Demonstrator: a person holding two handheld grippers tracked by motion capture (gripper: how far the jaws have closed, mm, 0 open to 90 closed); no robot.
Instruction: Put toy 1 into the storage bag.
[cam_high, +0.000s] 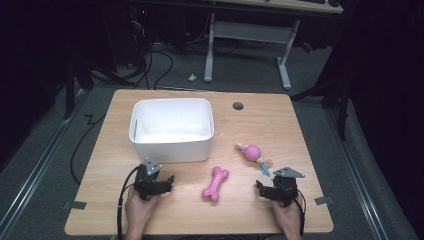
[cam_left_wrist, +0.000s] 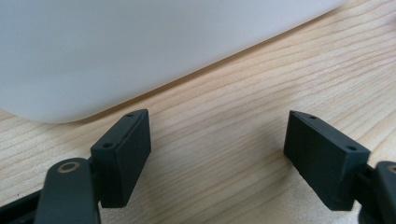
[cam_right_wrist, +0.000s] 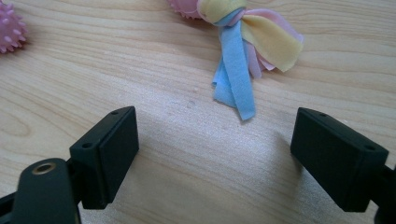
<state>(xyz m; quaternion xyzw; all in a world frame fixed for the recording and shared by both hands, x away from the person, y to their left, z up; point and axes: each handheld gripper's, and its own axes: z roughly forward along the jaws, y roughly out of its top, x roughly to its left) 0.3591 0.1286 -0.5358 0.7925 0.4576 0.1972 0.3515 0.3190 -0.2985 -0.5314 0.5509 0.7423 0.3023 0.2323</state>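
Observation:
A white plastic bin (cam_high: 171, 129) stands on the wooden table (cam_high: 260, 125), left of centre. A pink spiky bone toy (cam_high: 215, 184) lies near the front middle. To its right lies a pink ball toy with pastel fabric strips (cam_high: 254, 154); its blue and yellow strips (cam_right_wrist: 243, 56) show in the right gripper view. My left gripper (cam_high: 162, 181) rests open just in front of the bin's near wall (cam_left_wrist: 140, 42), nothing between its jaws (cam_left_wrist: 217, 158). My right gripper (cam_high: 265, 189) is open (cam_right_wrist: 215, 158) near the front right, a short way short of the fabric strips.
A round cable hole (cam_high: 238, 106) sits in the table's far right part. Beyond the table are a white desk frame (cam_high: 247, 35) and cables on the floor (cam_high: 150, 65). The bone's spiky end (cam_right_wrist: 11, 32) shows at the right gripper view's left edge.

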